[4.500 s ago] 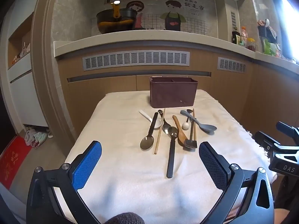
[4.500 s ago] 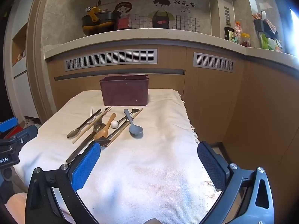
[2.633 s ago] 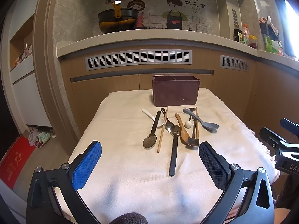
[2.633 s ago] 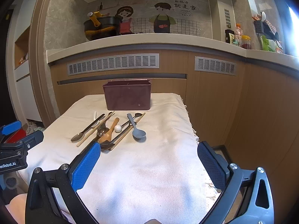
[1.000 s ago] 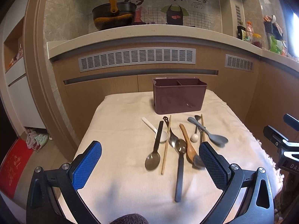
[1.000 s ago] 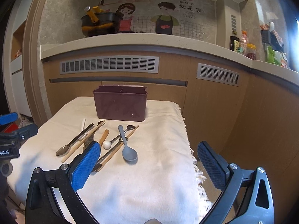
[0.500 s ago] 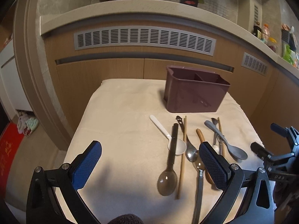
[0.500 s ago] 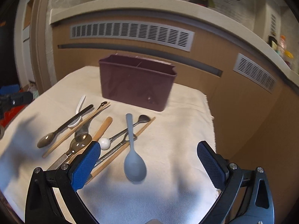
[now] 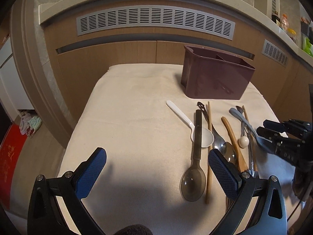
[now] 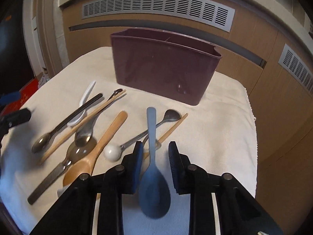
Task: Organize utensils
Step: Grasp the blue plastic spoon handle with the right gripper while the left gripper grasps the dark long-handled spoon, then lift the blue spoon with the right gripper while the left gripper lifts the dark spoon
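Note:
Several utensils lie on a cloth-covered table (image 9: 137,117) in front of a maroon two-compartment holder (image 9: 215,78), which also shows in the right wrist view (image 10: 162,68). My right gripper (image 10: 154,152) is low over a blue-grey spoon (image 10: 153,166), with its jaws narrowed on either side of the handle and small gaps still showing. In the left wrist view my left gripper (image 9: 156,162) is wide open and empty above the cloth, left of a dark-handled spoon (image 9: 195,156). A white spoon (image 9: 187,123), chopsticks (image 9: 209,146) and a wooden spoon (image 10: 97,148) lie alongside.
A wooden counter front with vent grilles (image 9: 156,21) stands just behind the table. The table's right edge (image 10: 252,137) drops off near the blue-grey spoon. A red mat (image 9: 9,156) lies on the floor at the left.
Both grippers have moved forward and down toward the utensils. My right gripper has narrowed from wide open to close around the blue-grey spoon's handle. My left gripper stays open.

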`<control>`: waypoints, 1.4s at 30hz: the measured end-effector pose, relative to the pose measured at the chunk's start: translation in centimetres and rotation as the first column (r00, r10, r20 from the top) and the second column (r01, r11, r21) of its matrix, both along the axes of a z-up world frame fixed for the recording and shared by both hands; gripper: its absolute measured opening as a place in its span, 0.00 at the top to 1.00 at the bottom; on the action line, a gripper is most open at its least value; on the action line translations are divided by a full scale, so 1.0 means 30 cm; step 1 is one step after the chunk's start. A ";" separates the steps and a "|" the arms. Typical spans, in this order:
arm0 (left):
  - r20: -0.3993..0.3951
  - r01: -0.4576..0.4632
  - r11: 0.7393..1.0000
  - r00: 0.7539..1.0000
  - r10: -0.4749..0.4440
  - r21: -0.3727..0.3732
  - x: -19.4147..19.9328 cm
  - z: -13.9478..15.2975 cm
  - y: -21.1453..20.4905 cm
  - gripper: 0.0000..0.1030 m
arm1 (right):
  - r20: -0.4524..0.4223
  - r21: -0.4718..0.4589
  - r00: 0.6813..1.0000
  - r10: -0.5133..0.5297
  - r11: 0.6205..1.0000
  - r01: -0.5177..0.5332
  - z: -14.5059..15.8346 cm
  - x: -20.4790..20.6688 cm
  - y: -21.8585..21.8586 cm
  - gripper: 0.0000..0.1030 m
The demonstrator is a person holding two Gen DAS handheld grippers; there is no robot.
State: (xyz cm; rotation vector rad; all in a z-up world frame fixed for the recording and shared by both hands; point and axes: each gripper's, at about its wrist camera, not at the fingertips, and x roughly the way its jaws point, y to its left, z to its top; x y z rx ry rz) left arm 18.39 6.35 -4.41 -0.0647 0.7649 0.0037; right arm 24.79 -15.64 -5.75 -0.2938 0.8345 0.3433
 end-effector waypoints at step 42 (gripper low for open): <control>-0.401 0.272 0.962 0.880 -0.253 -0.011 0.340 -0.076 -0.216 0.64 | -0.031 0.216 0.998 -0.061 0.974 0.067 0.024 -0.079 -0.154 0.90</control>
